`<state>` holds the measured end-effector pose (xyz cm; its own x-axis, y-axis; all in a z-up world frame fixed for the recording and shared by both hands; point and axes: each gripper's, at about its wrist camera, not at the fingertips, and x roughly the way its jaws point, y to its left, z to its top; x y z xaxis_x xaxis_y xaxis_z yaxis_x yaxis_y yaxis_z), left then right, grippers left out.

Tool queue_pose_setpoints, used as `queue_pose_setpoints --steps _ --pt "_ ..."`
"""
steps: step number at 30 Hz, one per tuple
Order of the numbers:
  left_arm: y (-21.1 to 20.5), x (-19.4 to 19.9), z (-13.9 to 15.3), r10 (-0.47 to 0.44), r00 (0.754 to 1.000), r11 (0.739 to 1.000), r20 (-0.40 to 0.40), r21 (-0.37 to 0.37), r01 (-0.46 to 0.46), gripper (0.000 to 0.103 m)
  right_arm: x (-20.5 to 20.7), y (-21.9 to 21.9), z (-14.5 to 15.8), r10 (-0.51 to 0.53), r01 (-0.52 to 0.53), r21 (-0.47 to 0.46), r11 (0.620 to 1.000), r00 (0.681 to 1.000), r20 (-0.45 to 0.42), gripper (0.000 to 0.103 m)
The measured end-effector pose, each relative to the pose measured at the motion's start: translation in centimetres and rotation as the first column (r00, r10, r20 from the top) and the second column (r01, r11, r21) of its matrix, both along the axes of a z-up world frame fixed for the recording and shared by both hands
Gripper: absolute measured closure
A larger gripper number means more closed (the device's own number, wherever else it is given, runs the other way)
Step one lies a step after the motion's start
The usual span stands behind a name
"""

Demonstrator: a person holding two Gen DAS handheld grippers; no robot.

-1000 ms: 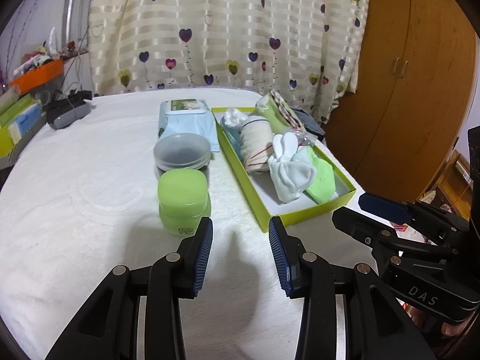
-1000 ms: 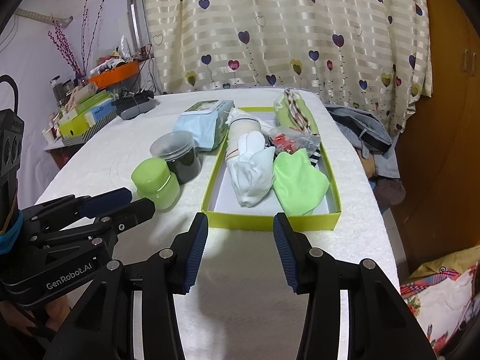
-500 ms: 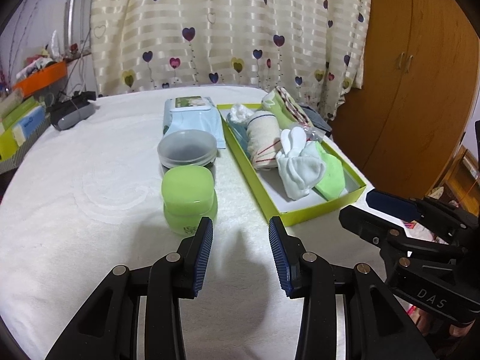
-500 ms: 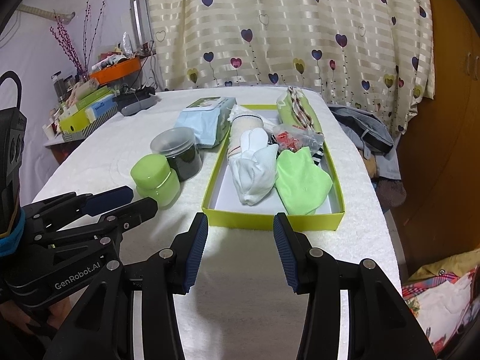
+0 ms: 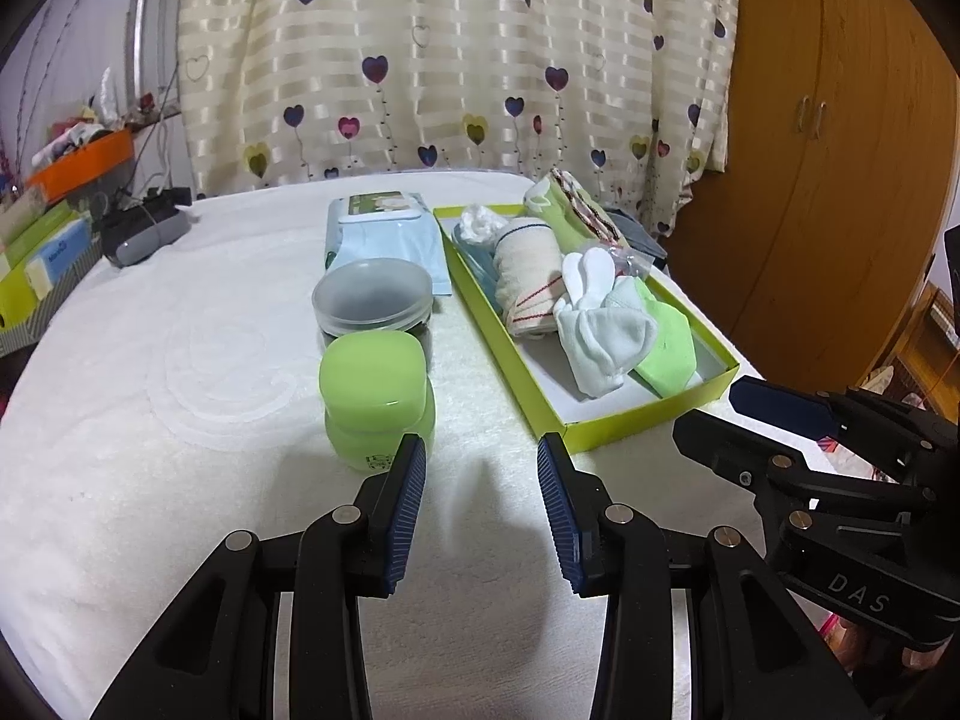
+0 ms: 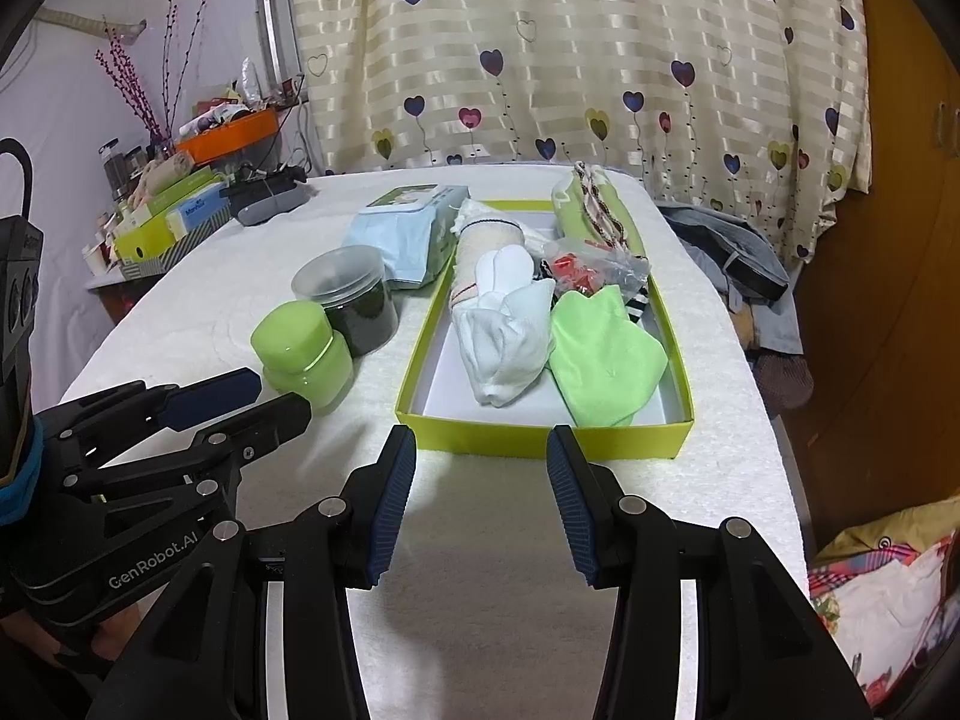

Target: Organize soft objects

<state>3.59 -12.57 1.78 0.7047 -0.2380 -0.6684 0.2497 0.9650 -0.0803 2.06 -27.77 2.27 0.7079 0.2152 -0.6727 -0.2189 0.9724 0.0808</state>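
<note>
We look along two handheld grippers at a table point(image 6: 252, 300) draped in white cloth. Our landmark is the yellow-green box point(image 6: 540, 435), an open shallow tray whose long axis runs away from us toward a heart-patterned curtain point(image 6: 570, 48).

The soft things lie inside the box. At its near end sit a white sock point(image 6: 504, 336) and, to its right, a green sock point(image 6: 600, 354), side by side and touching. Behind them lie a cream roll point(image 6: 486, 246) and a clear bag point(image 6: 594, 267) with something red in it, and a green pouch point(image 6: 585, 210) rests on the box's far right corner. Each lies roughly along the box's length.

Left of the box stand a green jar point(image 6: 300, 348) and, just behind it, a dark tub point(image 6: 351, 300). Behind the tub, against the box's far left edge, lies a blue wipes pack point(image 6: 402, 234).

The right gripper point(image 6: 480, 492) hovers just short of the box's near wall, jaws apart and holding nothing, aimed straight down its length. The left gripper point(image 5: 480, 498) hangs off the box's near left corner, beside the jar, jaws also apart and holding nothing.

We judge the right gripper nearer: the socks lie directly ahead of it, just past the near wall, and reaching them means going forward over it.
</note>
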Motion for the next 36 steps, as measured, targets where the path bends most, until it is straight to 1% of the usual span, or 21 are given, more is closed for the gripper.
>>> queue_pose_setpoints --steps 22,27,36 --pt "-0.12 -0.01 0.18 0.006 1.0 1.0 0.009 0.01 -0.006 0.065 -0.07 0.43 -0.41 0.01 -0.01 -0.006 1.0 1.0 -0.005 0.056" --pt "-0.17 -0.02 0.17 0.008 1.0 1.0 0.008 0.022 -0.008 0.065 -0.08 0.46 -0.42 0.009 -0.009 -0.006 1.0 1.0 -0.005 0.056" --pt "-0.2 -0.05 0.17 0.004 1.0 1.0 0.007 0.018 -0.004 0.065 -0.07 0.4 -0.38 0.01 -0.01 -0.006 1.0 1.0 -0.005 0.056"
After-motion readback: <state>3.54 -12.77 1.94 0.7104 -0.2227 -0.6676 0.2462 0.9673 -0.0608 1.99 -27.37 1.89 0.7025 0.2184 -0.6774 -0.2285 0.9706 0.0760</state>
